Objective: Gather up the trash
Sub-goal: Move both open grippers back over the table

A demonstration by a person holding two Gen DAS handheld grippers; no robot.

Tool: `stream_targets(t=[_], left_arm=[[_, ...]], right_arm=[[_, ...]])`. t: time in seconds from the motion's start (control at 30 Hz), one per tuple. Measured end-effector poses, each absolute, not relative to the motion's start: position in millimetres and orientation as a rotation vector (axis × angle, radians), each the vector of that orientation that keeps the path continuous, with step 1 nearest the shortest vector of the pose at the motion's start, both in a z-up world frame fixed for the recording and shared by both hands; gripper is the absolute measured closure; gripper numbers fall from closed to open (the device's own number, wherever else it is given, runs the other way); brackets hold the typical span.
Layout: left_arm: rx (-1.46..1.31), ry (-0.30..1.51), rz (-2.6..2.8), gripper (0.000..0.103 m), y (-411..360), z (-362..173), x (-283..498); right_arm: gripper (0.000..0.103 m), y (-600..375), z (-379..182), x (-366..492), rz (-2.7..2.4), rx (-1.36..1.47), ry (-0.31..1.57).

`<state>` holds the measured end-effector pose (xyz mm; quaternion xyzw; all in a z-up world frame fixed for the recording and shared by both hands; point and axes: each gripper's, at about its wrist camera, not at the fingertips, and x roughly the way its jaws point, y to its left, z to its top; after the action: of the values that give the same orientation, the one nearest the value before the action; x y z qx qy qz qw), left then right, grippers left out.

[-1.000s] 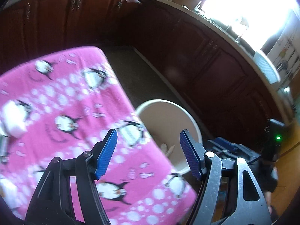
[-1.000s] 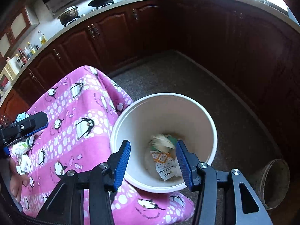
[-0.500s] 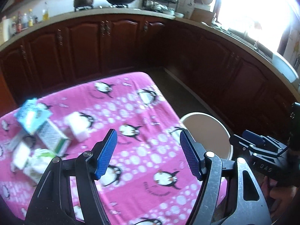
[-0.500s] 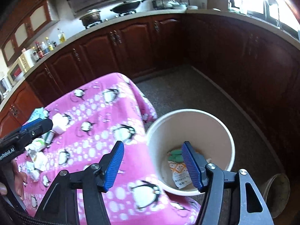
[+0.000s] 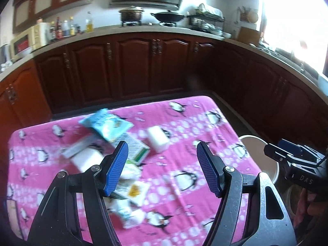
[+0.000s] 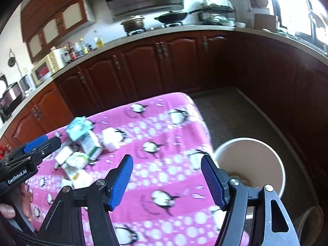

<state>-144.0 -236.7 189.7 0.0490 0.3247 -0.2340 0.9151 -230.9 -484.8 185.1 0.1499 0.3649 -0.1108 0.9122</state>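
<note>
Trash lies in a loose pile on the left half of a table under a pink penguin cloth [image 5: 184, 123]: a light blue packet [image 5: 106, 125], a white block [image 5: 157, 137], a green-and-white box [image 5: 136, 150] and crumpled wrappers [image 5: 131, 190]. My left gripper [image 5: 162, 168] hovers above the pile, open and empty. My right gripper [image 6: 167, 182] hangs over the table's right edge, its jaws opening with nothing between them. A white bin [image 6: 250, 164] stands on the floor beside that edge, with some trash at its bottom. The pile [image 6: 82, 155] also shows in the right wrist view.
Dark wooden cabinets [image 5: 133, 67] line the back and right under a counter with a pot, a wok and bottles. A strip of brown floor [image 6: 235, 119] runs between table and cabinets. A small round container [image 6: 311, 223] sits on the floor near the bin.
Both views have swung up and left, from the bin to the table top, bringing the trash pile into sight. The right jaws have widened. The left jaws stayed as they were.
</note>
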Motion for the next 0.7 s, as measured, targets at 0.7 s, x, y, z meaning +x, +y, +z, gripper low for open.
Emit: stream_targets(t=[0.7], left_arm=[[-0.047, 0.722, -0.305, 0.034, -91, 185, -120]], right_arm=[[0.027, -378, 207, -192, -0.042, 0.197, 0.736]])
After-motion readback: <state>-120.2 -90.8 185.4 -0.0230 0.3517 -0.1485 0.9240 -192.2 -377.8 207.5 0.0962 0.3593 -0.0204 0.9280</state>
